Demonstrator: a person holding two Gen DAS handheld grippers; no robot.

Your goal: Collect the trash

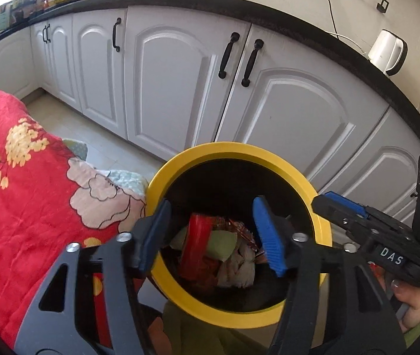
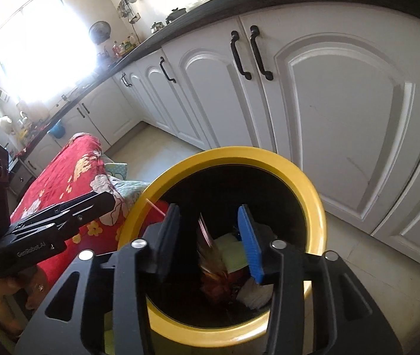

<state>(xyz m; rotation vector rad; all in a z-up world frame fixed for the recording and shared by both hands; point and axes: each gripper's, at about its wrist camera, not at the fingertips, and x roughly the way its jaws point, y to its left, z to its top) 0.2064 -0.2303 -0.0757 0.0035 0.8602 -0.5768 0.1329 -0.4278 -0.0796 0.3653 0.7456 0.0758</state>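
Bin: the yellow-rimmed trash bin [image 1: 298, 177] already has wrappers [image 1: 198, 242] and crumpled paper [image 1: 239, 269] inside, so most of the collecting looks done.
Left gripper [image 1: 210, 236]: jaws apart over the bin, holding nothing.
Right gripper [image 2: 210, 242]: jaws apart too, a blurry reddish-brown scrap [image 2: 213, 269] between them (looks mid-drop, can't tell for sure).
What's left: no loose trash in view on the red floral cloth [image 1: 17, 177].
View difference: only the right wrist shows that scrap and the window [image 2: 41, 53]; only the left shows the white kettle [image 1: 387, 50].

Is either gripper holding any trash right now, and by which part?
Nothing is held. The left gripper and the right gripper are both open over the yellow-rimmed bin; the wrappers lie loose inside it.
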